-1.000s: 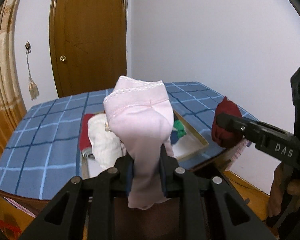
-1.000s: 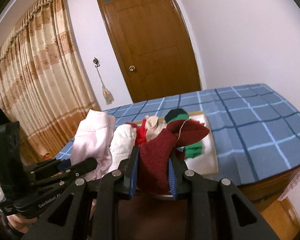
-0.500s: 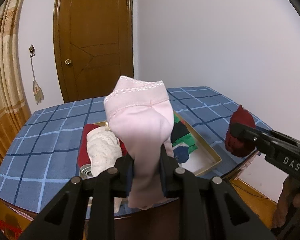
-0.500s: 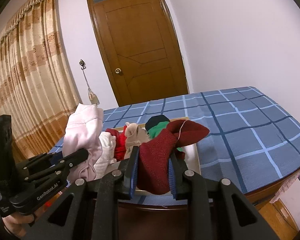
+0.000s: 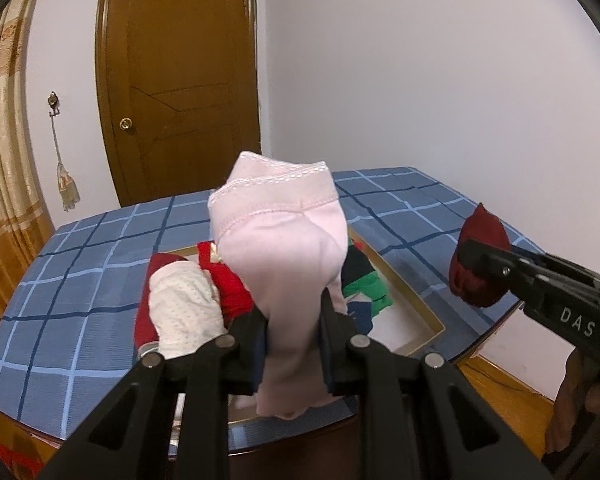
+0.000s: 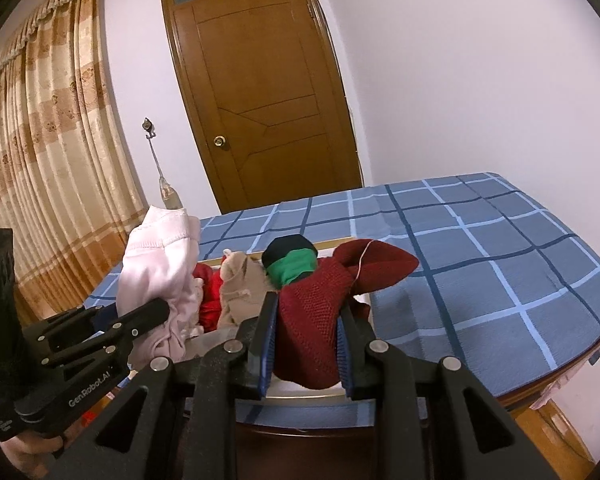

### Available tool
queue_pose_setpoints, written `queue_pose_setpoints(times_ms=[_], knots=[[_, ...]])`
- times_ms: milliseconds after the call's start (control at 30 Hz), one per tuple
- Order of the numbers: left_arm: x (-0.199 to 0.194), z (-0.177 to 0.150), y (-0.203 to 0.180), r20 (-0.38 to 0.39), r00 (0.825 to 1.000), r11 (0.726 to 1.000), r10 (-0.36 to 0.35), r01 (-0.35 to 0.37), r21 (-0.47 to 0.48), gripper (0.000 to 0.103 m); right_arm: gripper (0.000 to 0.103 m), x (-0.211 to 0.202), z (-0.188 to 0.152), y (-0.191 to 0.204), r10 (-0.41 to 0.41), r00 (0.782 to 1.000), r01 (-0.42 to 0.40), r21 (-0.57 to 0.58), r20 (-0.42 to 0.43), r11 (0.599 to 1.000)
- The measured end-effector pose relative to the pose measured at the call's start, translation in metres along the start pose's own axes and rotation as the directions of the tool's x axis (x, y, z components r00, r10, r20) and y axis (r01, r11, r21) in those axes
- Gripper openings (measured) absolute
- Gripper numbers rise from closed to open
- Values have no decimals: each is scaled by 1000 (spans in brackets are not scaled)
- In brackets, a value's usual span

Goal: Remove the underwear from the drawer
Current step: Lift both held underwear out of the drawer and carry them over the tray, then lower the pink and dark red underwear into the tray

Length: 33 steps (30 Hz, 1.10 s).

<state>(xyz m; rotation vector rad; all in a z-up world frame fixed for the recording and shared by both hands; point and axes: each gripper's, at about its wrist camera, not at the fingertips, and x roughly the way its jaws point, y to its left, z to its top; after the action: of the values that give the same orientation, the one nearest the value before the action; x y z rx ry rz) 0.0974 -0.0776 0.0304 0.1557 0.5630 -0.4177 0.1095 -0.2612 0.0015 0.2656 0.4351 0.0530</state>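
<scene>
Small room with pale walls, a brown wooden door [image 5: 180, 92] at the far side and a beige patterned curtain [image 6: 48, 168] on the left. In the middle, a tabletop under a blue checked cloth [image 5: 72, 280], and set into it an open wooden-rimmed drawer [image 5: 412, 300] with a white floor.

Left gripper [image 5: 294, 316] raised above the near edge of the drawer, jaws pinching a pale pink pair of underwear with a stitched lace waistband [image 5: 284, 248]; fabric standing up above the jaws and hanging a little below them, clear of the drawer. Same pink bundle visible from the right wrist camera [image 6: 160, 264], at the left.

Right gripper [image 6: 308, 332] held to the right of the drawer, jaws clamped on a dark red mesh-knit pair of underwear [image 6: 324, 308]; one corner folded out to the right, a pale loose thread on top. From the left wrist camera, that dark red piece [image 5: 480, 264] bunched at the tip of the right gripper, over the right edge of the tabletop.

Left in the drawer: a cream dotted garment [image 5: 184, 308] at the near left, bright red fabric [image 5: 228, 280] just beside it, and a black, green and blue bundle [image 5: 364, 284] toward the right. Near right part of the drawer floor bare white.
</scene>
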Motion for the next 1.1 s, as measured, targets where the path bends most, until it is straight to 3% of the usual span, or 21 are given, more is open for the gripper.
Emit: queue_pose_setpoints(times_ms=[667,1100], knots=[[55,2,-28,-68,994,996,-85,87,16,20,28,53,-17,-18,-76,989,64,-102,-123,993],[79,-2,-26,-108,992,998,-61,61,-7,20,28,93,-24,-18,-70,974,38,-149,-217,988]])
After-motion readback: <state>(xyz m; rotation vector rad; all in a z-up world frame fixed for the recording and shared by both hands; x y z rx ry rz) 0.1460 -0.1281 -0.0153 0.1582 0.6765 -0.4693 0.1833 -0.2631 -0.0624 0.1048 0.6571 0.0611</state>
